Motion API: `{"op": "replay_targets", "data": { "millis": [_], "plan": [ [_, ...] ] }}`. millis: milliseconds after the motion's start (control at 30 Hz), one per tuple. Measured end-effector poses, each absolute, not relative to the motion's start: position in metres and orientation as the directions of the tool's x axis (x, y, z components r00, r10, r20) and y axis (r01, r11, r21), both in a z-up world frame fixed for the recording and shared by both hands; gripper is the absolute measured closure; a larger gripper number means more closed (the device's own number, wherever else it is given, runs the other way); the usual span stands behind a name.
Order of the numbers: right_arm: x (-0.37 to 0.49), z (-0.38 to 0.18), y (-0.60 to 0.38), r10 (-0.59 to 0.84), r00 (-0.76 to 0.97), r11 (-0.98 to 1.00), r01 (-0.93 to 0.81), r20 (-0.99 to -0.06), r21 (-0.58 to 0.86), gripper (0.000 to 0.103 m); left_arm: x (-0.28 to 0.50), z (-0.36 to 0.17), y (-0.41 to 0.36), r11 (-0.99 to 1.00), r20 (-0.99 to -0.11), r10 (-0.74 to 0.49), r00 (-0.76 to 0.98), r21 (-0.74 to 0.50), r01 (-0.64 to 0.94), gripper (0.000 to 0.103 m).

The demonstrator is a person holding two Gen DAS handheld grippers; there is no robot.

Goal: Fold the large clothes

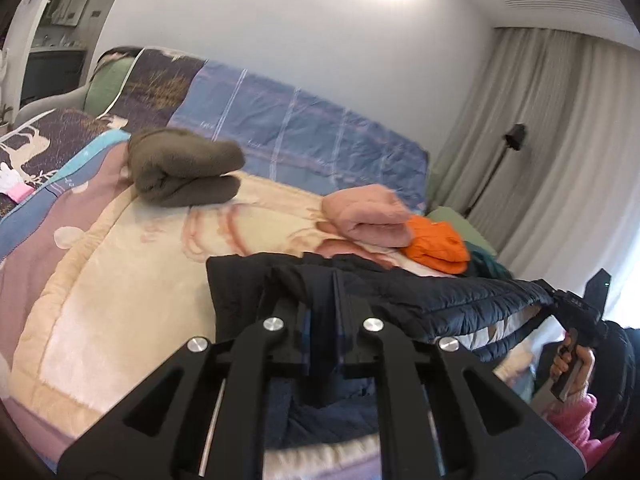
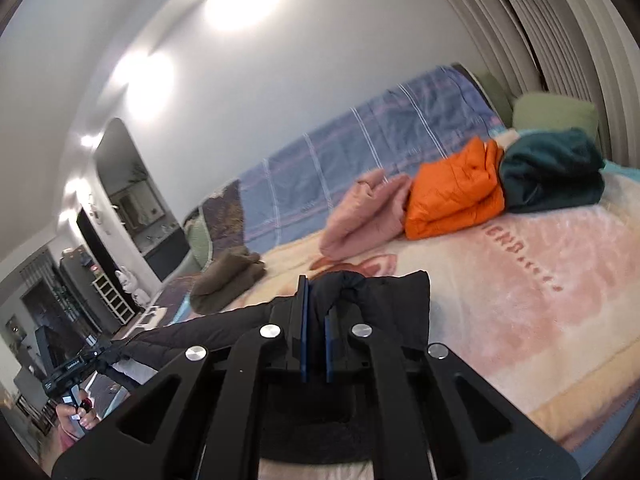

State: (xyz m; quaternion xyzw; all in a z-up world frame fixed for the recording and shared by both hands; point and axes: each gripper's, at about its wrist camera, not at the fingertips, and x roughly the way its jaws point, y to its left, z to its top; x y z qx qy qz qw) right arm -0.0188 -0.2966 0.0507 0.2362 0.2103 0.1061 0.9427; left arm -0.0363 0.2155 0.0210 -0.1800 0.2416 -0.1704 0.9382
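A dark navy quilted puffer jacket (image 1: 460, 300) hangs stretched between my two grippers above the bed. My left gripper (image 1: 324, 300) is shut on one edge of the jacket. My right gripper (image 2: 316, 308) is shut on the other edge of the jacket (image 2: 392, 296), which bunches over the fingers. In the left wrist view the right gripper (image 1: 560, 300) shows at the far right, gripping the jacket. In the right wrist view the left gripper (image 2: 104, 354) shows at the lower left with the jacket stretched toward it.
The bed carries a cream and pink blanket (image 1: 120, 280) and a blue plaid cover (image 1: 300, 132). Folded clothes lie on it: olive (image 1: 184, 168), pink (image 1: 368, 216), orange (image 2: 456, 192), dark teal (image 2: 552, 172). Curtains (image 1: 540, 140) and a floor lamp (image 1: 514, 136) stand at the right.
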Motion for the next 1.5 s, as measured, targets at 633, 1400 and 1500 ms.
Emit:
{"op": "replay_targets", "data": {
  "millis": [633, 1400, 1500],
  "plan": [
    [0.086, -0.034, -0.307, 0.188, 0.788, 0.904, 0.094, -0.586, 0.416, 0.049, 0.107, -0.067, 0.194, 0.925, -0.590, -0.324, 0.739, -0.361, 0.117, 0.058],
    [0.080, -0.038, -0.242, -0.074, 0.762, 0.989, -0.026, -0.643, -0.145, 0.019, 0.069, -0.070, 0.083, 0.917, -0.588, 0.074, 0.806, 0.357, 0.176, 0.021],
    [0.111, -0.023, -0.277, 0.006, 0.759, 0.998, 0.038, -0.651, 0.054, 0.019, 0.100, -0.039, 0.100, 0.951, -0.531, 0.098, 0.842, 0.300, 0.079, 0.020]
  ]
}}
